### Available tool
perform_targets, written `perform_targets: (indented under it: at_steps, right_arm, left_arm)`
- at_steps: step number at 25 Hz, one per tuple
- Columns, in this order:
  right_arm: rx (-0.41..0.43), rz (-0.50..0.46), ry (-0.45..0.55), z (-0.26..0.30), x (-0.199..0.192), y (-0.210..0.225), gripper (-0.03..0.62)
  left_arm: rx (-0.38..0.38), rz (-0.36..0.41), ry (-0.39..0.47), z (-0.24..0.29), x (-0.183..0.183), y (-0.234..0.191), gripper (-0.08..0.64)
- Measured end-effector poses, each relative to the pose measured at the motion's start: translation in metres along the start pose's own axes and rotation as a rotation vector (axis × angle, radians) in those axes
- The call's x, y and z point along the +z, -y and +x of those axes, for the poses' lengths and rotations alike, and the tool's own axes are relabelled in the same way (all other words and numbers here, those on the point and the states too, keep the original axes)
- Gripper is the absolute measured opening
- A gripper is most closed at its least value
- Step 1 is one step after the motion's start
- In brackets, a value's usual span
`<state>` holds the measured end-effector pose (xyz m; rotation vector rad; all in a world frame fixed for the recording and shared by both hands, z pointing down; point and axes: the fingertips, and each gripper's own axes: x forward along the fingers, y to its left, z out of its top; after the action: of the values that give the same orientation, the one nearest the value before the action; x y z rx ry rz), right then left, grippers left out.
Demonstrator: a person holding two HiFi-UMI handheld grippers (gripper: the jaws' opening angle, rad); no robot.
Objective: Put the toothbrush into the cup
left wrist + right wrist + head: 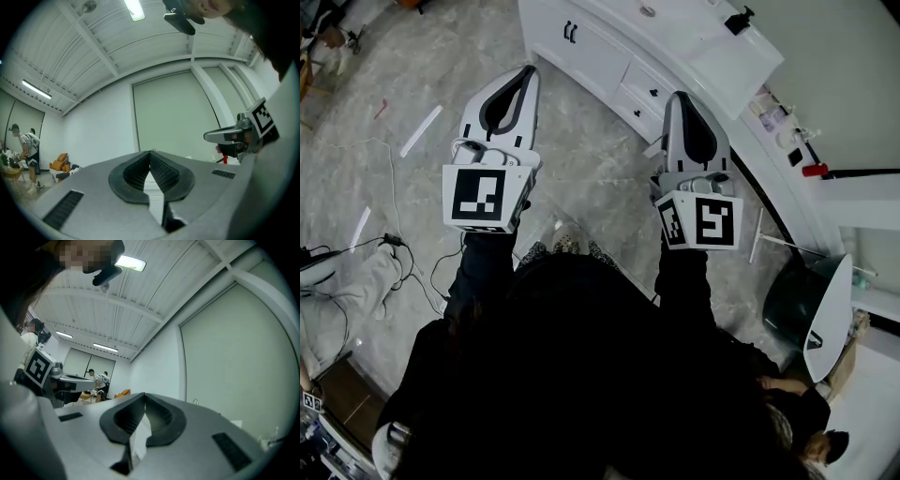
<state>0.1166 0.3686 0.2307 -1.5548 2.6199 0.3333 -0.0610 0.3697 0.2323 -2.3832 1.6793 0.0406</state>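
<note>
Floor point(441, 75): grey marbled tile fills most of the head view, with a white strip point(422, 129) lying on it at the left.
Counter point(712, 52): a white vanity runs across the top right, its drawer fronts point(591, 52) facing me. Both tongs point toward it and stand apart from it.
Me: dark sleeves and clothing fill the bottom of the head view.
Left tongs point(530, 70): clenched, the ribbed pads meeting at the tip, with nothing gripped between them. I hold them out over the floor, the marker cube point(480, 197) nearest me.
Right tongs point(680, 96): also clenched and carrying nothing, level with the left pair and well apart from it, tip near the drawer fronts.
Cable point(394, 248): black loops on the floor at the left.
Small things point(778, 117): a cluster of bottles or jars on the counter's far right end, with a red piece point(814, 170) just beyond.
Toothbrush and cup: I cannot pick either out; if they are in that cluster, they are too small to tell.
</note>
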Motion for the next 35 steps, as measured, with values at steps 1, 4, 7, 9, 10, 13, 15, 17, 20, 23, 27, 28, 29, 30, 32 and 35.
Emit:
perform_targets:
  at_steps: [1, 4, 7, 9, 10, 13, 15, 17, 20, 23, 27, 28, 29, 30, 32, 35]
  right_arm:
    - [-0.002, -0.001, -0.002, 0.006, -0.002, -0.001, 0.005]
    - [0.002, 0.006, -0.009, 0.021, -0.008, -0.004, 0.005]
    - [0.006, 0.006, -0.022, 0.031, -0.014, -0.004, 0.005]
    - [0.003, 0.007, -0.029, 0.039, -0.018, -0.002, 0.005]
    - [0.000, 0.008, -0.032, 0.043, -0.019, 0.000, 0.005]
    - [-0.002, 0.011, -0.038, 0.054, -0.022, 0.006, 0.005]
    - [0.005, 0.012, -0.043, 0.062, -0.024, 0.011, 0.005]
    - [0.010, 0.013, -0.048, 0.070, -0.028, 0.017, 0.005]
    - [0.019, 0.017, -0.051, 0.088, -0.038, 0.028, 0.005]
    - [0.028, 0.026, -0.052, 0.110, -0.045, 0.040, 0.005]
    - [0.050, 0.026, -0.050, 0.142, -0.051, 0.056, 0.005]
    - [0.054, 0.027, -0.050, 0.148, -0.053, 0.061, 0.005]
    - [0.057, 0.027, -0.052, 0.155, -0.054, 0.066, 0.005]
    - [0.059, 0.029, -0.052, 0.161, -0.054, 0.072, 0.005]
    - [0.062, 0.031, -0.051, 0.172, -0.056, 0.084, 0.005]
    - [0.071, 0.034, -0.051, 0.188, -0.061, 0.099, 0.005]
  left_arm:
    - [-0.002, 0.001, 0.000, 0.003, -0.002, -0.005, 0.008]
    - [-0.008, 0.004, 0.000, 0.013, -0.006, -0.016, 0.008]
    - [-0.013, 0.002, -0.003, 0.021, -0.011, -0.023, 0.008]
    - [-0.018, -0.001, -0.007, 0.028, -0.014, -0.026, 0.008]
    - [-0.020, -0.004, -0.008, 0.031, -0.015, -0.028, 0.008]
    - [-0.020, -0.010, -0.012, 0.041, -0.018, -0.032, 0.008]
    - [-0.023, -0.012, -0.020, 0.050, -0.021, -0.034, 0.008]
    - [-0.024, -0.012, -0.031, 0.059, -0.028, -0.035, 0.008]
    - [-0.009, -0.013, -0.044, 0.074, -0.037, -0.041, 0.008]
    - [0.000, -0.009, -0.047, 0.095, -0.040, -0.046, 0.008]
    - [0.017, -0.004, -0.038, 0.129, -0.039, -0.057, 0.008]
    - [0.020, -0.003, -0.038, 0.137, -0.039, -0.059, 0.008]
    - [0.022, -0.002, -0.038, 0.144, -0.039, -0.060, 0.008]
    - [0.023, -0.001, -0.039, 0.152, -0.038, -0.060, 0.008]
    - [0.026, 0.002, -0.040, 0.167, -0.038, -0.061, 0.008]
    - [0.032, 0.005, -0.042, 0.187, -0.040, -0.061, 0.008]
